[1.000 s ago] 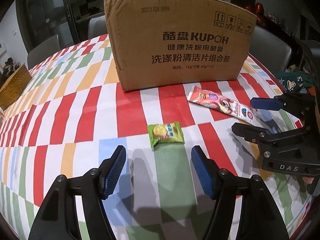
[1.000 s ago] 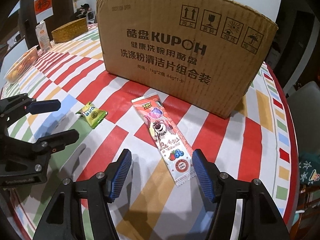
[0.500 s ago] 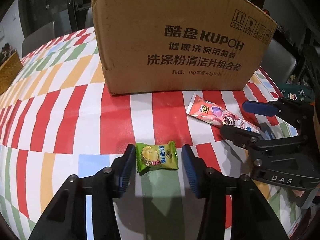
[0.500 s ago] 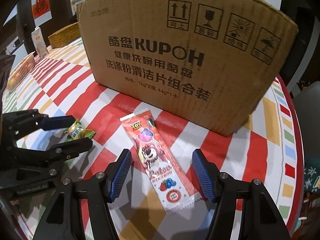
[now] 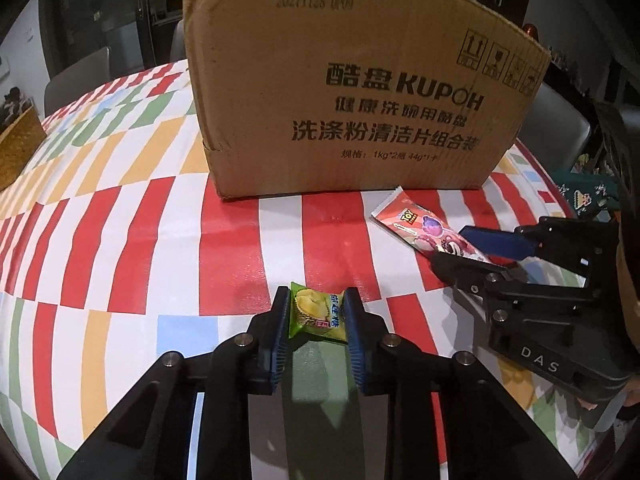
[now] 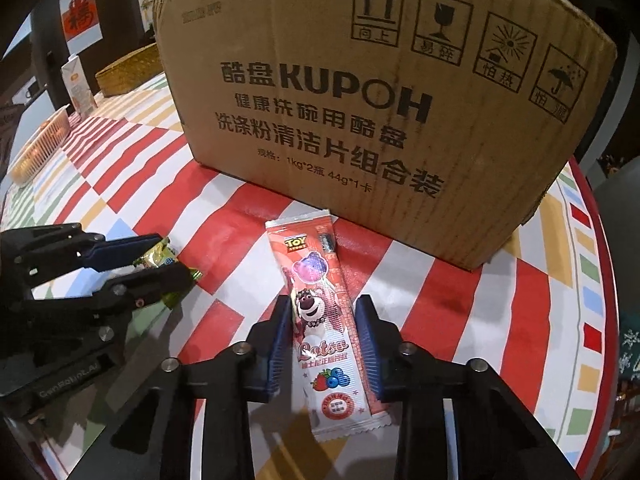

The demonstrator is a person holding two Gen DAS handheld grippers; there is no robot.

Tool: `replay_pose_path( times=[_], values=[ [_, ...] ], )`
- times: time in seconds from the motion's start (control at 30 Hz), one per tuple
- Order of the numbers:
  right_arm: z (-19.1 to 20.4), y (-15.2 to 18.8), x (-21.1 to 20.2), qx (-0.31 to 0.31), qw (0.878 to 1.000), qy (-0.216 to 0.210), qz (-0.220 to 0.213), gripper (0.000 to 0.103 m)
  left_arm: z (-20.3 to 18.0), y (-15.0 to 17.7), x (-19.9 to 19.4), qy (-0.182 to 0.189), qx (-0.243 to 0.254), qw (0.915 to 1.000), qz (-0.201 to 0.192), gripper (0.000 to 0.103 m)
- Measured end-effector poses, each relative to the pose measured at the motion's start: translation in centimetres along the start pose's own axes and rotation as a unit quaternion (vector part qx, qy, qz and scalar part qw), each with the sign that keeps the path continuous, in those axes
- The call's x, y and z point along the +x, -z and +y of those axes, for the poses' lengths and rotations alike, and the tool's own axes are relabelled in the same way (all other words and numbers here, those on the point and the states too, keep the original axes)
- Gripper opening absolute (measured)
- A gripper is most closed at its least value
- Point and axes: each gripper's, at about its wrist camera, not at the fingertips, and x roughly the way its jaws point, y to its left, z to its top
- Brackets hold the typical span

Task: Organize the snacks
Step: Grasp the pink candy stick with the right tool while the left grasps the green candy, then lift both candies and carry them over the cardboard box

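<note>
Worktop (image 5: 120, 208), striped cloth; cardboard box (image 5: 360, 92) at back. Lollipop packet (image 6: 320, 312) flat before box, long axis along right gripper (image 6: 322, 332), fingers closing on its sides. Green candy (image 5: 316, 314) crosswise in left gripper (image 5: 316, 320), fingers closing on its ends.

Surface (image 5: 120, 220): cloth chequered in red, white, yellow, green and blue. Woven basket (image 6: 128, 70): far left end. Carton (image 6: 78, 88): white and orange, upright, near the basket. Slatted tray (image 6: 40, 150): left edge. Grey chair (image 5: 560, 128): beside the surface.
</note>
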Motion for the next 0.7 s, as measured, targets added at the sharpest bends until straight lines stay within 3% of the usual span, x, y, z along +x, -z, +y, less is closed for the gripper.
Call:
replay_pose_path(
  times=[0.33,0.7],
  values=[
    [0.8,0.2,-2.6,0.023,0.999,0.008,-0.024,0.028,0.1,0.5,-2.0,0.007,-0.001,0.9998,-0.02,0.017],
    [1.7,0.8,-6.8,0.036,0.997,0.016,-0.067,0.028,-0.1,0.7,-5.8,0.013,0.001,0.9981,-0.06,0.016]
  ],
)
